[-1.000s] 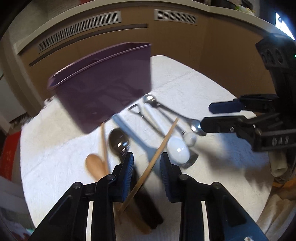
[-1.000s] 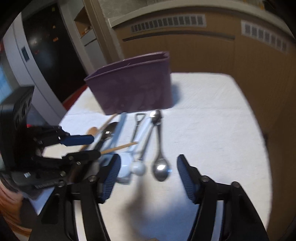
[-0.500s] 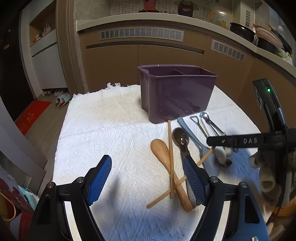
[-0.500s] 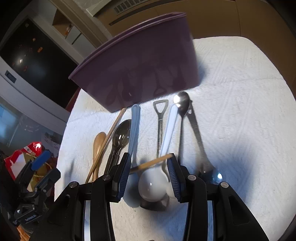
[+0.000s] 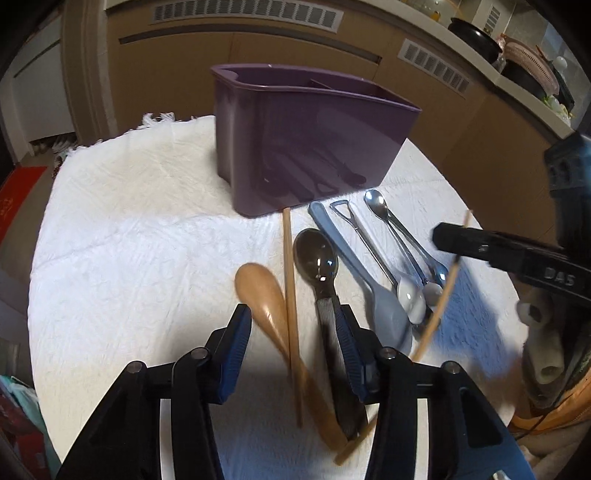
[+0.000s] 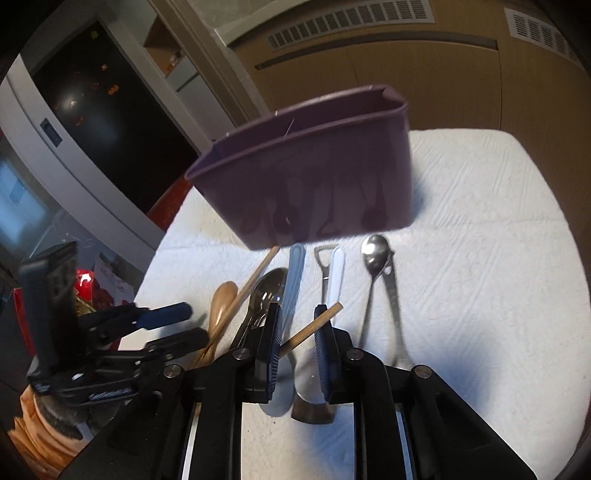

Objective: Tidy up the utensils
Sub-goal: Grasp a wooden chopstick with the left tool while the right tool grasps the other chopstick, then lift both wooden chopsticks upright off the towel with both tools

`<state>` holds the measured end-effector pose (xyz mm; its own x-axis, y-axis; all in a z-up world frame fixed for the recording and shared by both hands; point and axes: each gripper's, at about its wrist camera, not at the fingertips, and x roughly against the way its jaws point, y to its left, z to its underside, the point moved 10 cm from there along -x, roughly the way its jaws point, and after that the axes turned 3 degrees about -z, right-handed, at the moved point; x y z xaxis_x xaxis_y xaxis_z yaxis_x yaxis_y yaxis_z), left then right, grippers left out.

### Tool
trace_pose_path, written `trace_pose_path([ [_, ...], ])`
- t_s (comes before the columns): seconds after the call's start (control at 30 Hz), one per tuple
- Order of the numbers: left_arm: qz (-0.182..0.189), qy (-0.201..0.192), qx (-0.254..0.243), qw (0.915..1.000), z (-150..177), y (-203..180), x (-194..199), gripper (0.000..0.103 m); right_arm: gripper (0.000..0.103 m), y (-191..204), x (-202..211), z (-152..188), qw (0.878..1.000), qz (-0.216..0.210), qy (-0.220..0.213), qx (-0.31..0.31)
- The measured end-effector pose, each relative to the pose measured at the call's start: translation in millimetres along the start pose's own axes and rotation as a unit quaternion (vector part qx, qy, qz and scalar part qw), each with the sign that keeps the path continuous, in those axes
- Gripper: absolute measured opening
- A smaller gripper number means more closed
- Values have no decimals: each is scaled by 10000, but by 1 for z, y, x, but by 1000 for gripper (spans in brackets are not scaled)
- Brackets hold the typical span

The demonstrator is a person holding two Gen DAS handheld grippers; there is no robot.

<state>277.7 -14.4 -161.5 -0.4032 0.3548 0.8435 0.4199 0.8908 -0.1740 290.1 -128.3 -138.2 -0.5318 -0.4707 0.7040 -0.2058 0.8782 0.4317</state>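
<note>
A purple divided caddy [image 5: 314,147] stands at the back of a white cloth [image 5: 129,258]; it also shows in the right wrist view [image 6: 314,177]. Utensils lie in a row before it: a wooden spoon [image 5: 262,291], a wooden chopstick [image 5: 290,280], a dark spoon [image 5: 317,262], a blue spoon [image 5: 362,280], a bottle opener [image 5: 364,236] and metal spoons [image 5: 399,229]. My left gripper [image 5: 293,339] is open around the wooden spoon, chopstick and dark spoon handles. My right gripper [image 6: 297,343] straddles a slanted second chopstick [image 6: 314,326], jaws narrowly apart; it shows tilted up in the left wrist view [image 5: 439,291].
Brown cabinets with vents [image 5: 243,14] run behind the table. The cloth's right edge [image 6: 546,184] drops off beside the metal spoons [image 6: 380,266]. A dark fridge [image 6: 92,110] and a red bag [image 6: 85,280] stand left. Bare cloth lies to the left [image 5: 110,221].
My left gripper moved forward and narrowed around the wooden spoon, chopstick and dark spoon handles. My right gripper narrowed on the slanted chopstick, whose far end now tilts upward.
</note>
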Motion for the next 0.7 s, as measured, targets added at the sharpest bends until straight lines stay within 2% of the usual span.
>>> trace_pose_path([
  [0.1,-150,168,-108,9997,-12,-3,-13,41,16,-19,14,-2,9998,55,-121,-133],
  [0.2,-194,351,-157,9991,-21,-8,-25,27,16,-41,21,2,9992,28,-127,-382],
  [0.23,-218,391,-180,9988,-24,-8,-29,26,16,-48,24,3,9989,15,-126,-460],
  [0.5,-681,531,-294,9958,-54,-11,-48,21,16,-75,27,13,9971,-94,-161,-742],
  [0.7,-632,766,90,9950,-59,2,-54,21,17,-77,28,16,9970,-149,-158,-740],
])
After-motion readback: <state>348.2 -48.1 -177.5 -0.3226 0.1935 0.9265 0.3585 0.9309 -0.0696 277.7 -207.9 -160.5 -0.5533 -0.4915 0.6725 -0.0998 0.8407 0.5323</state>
